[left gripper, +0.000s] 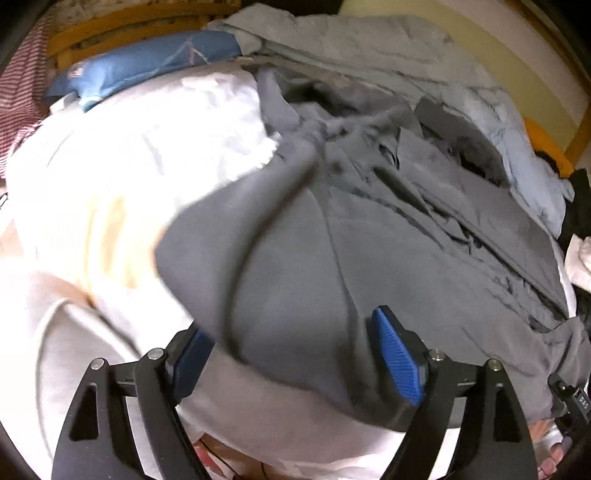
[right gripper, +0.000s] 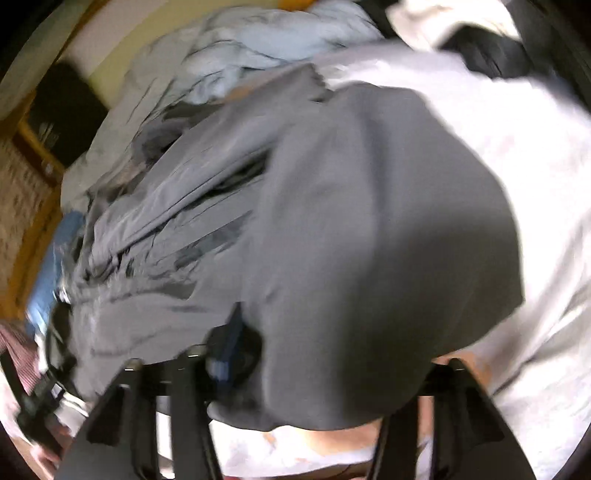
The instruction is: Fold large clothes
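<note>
A white sheet (left gripper: 110, 166) is covering the bed; a yellow wooden frame (left gripper: 122, 27) is bordering a cream wall (left gripper: 480, 48).

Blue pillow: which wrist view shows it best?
Left wrist. The blue pillow lies sharp at the top left, behind the white sheet, with most of its length visible. In the right wrist view it is only a blurred blue strip at the left edge, mostly hidden by the grey garment.

Both fisheye views bend strongly at their dark edges. The white sheet (left gripper: 122, 155) is blown out by glare; motion blur smears the grey garment (right gripper: 369, 240), worst in the right wrist view.
</note>
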